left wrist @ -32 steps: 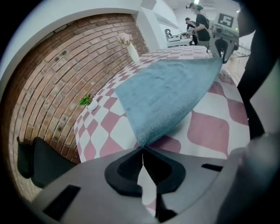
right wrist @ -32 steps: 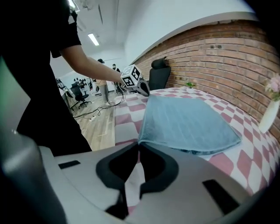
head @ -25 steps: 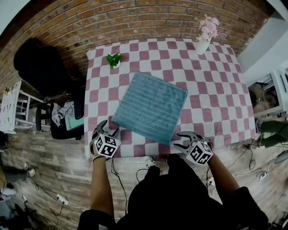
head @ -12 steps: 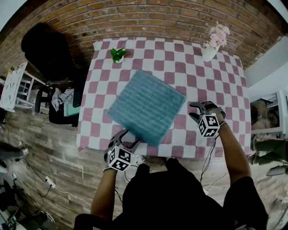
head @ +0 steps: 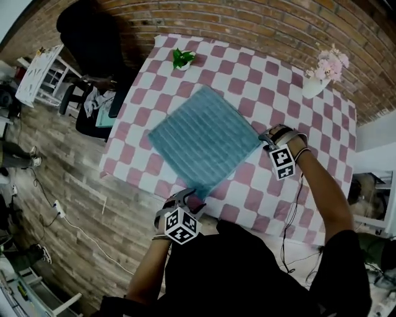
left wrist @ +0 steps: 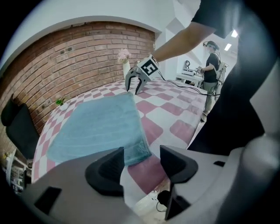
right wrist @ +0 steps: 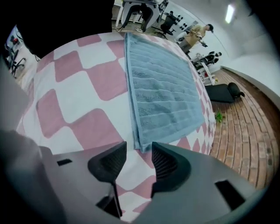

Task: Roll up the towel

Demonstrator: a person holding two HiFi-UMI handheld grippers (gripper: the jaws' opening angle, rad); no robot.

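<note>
Head view: towel [head: 204,139] flat, nothing rolled yet; my left gripper [head: 184,199] at its 6 o'clock corner has just been closing, empty, and my right gripper [head: 272,134] at 3 o'clock is half-open, empty.

Red brick wall [head: 247,18] is seen along the far side of a table [head: 272,93] that's covered in pink-and-white checked cloth. Grey wood planks are laid for the floor [head: 62,155], with cables [head: 57,209] strewn about. A black chair [head: 93,37] and a white rack [head: 38,74] are parked near one corner.
</note>
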